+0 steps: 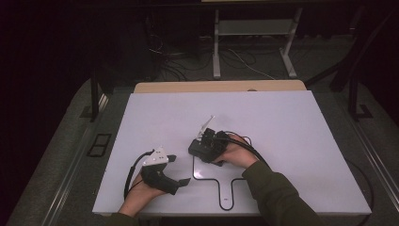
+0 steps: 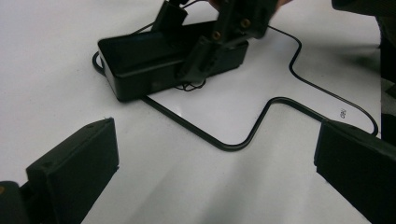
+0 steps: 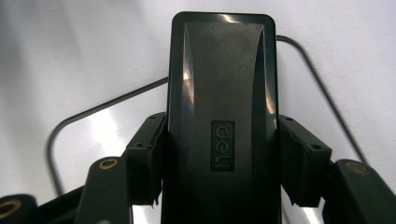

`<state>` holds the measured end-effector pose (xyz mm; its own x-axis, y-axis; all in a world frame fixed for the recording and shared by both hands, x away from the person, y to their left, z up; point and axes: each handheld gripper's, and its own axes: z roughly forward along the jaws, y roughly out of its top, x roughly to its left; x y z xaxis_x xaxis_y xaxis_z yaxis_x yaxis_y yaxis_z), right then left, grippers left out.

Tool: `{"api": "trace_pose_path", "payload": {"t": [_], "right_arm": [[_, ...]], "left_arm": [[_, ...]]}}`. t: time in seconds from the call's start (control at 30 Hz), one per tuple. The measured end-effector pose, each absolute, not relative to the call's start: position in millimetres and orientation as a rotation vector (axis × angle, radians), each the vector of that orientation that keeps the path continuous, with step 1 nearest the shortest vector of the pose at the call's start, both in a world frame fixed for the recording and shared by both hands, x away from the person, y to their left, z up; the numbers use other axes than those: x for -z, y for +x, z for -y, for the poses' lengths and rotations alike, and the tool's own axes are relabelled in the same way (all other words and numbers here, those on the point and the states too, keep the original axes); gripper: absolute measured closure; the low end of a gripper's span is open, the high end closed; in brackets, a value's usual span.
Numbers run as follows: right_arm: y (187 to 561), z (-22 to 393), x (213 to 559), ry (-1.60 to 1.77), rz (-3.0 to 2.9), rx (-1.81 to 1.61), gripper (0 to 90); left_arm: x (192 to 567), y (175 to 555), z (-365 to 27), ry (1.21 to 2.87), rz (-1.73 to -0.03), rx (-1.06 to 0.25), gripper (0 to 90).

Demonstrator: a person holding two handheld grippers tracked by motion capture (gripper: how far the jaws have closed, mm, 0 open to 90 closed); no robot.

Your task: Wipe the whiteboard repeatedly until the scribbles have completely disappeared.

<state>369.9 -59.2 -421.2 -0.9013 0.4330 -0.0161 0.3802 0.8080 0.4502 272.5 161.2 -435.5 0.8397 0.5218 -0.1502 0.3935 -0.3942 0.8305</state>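
Note:
A black oblong box marked "deli" rests on the white board, at the top left corner of a black outline drawn on it. My right gripper is shut on the box, its two pads pressing on the long sides. In the left gripper view the box lies flat with the right gripper coming down over it. My left gripper rests at the lower left of the board, open, with bare board between its jaws.
The outline runs on into a narrow handle shape toward the near edge. A thin cable trails from the right gripper. A tan table edge shows behind the board, with desk legs and floor cables beyond.

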Motion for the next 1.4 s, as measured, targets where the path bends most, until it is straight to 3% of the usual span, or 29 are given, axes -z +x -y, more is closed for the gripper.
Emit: {"api": "trace_pose_path", "payload": {"t": [0.57,1.07,1.4], "right_arm": [[393.5,70.0,422.1,0.771,-2.840,-0.693,38.5],[363.1,59.3,421.0,0.615,-2.893,-0.679,38.5],[379.8,61.5,421.3,0.689,-2.871,-0.681,38.5]], "left_arm": [[436.0,272.4,-160.9,2.033,-0.675,-0.162,0.0],[435.8,272.2,-160.4,2.035,-0.673,-0.161,0.0],[435.7,272.6,-161.0,2.033,-0.672,-0.162,0.0]]}}
